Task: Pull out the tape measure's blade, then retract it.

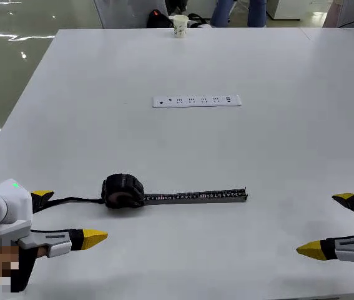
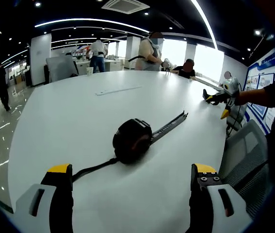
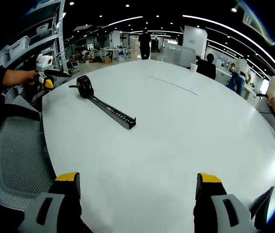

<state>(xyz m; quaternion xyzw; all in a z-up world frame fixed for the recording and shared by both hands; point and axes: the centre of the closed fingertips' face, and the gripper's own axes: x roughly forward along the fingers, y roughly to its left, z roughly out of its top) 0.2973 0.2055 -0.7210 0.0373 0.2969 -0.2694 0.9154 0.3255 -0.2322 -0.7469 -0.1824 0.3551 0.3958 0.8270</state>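
Note:
A black tape measure (image 1: pixel 123 190) lies on the white table (image 1: pixel 226 150), its dark blade (image 1: pixel 195 197) pulled out to the right and lying flat. A black strap trails left from its case. My left gripper (image 1: pixel 70 215) is open at the near left, its yellow-tipped fingers just left of the case; in the left gripper view the case (image 2: pixel 132 140) and blade (image 2: pixel 169 124) sit ahead of the open jaws. My right gripper (image 1: pixel 329 225) is open at the near right, well apart from the blade's end (image 3: pixel 130 122). The case (image 3: pixel 84 86) shows far off in the right gripper view.
A white power strip (image 1: pixel 196 101) lies across the table's middle. A paper cup (image 1: pixel 180 25) stands at the far edge. People and chairs are beyond the table (image 2: pixel 149 48). A grey mesh chair (image 3: pixel 16 160) is near the table's edge.

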